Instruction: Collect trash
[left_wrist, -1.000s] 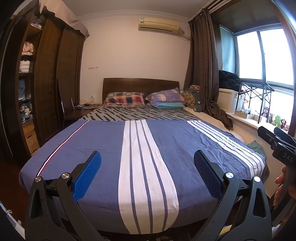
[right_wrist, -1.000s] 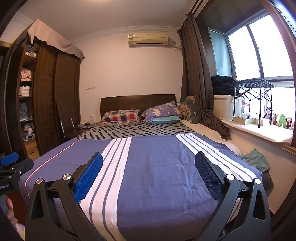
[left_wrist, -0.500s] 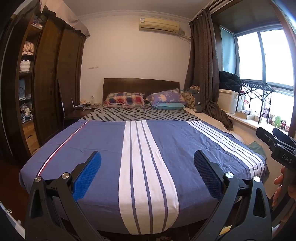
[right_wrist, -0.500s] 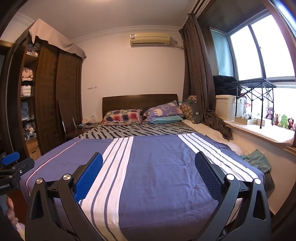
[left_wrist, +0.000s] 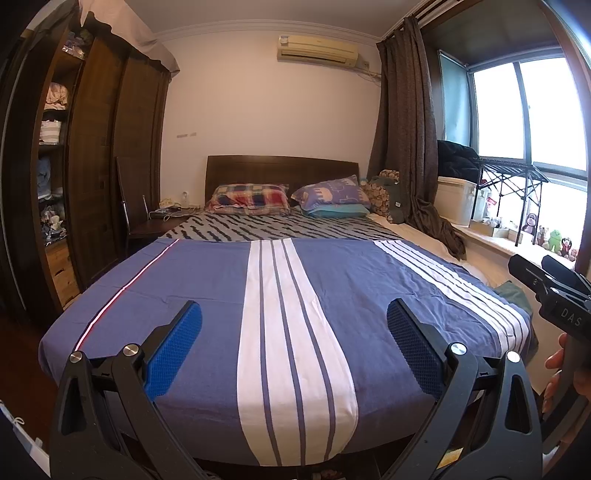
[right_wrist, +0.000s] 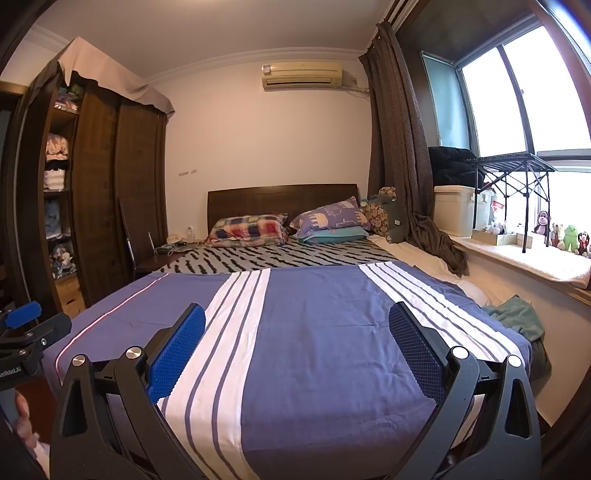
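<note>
Item: bedroom, viewed from the foot of the bed (left_wrist: 295, 295).

Left tongs (left_wrist: 293, 325): spread wide, holding nothing, raised over the blue striped cover (right_wrist: 314, 332).
Right tongs (right_wrist: 297, 328): spread wide, holding nothing, level alongside the left pair.

Trash: none identifiable in either view. Its direction from the tongs, long axis, heading and nearer hand cannot be told.

Candidates, judged only: small clutter on the bedside stand (left_wrist: 168, 212) at far left; a green cloth (right_wrist: 517, 317) crumpled at the bed's right edge, nearer the right tongs.
</note>
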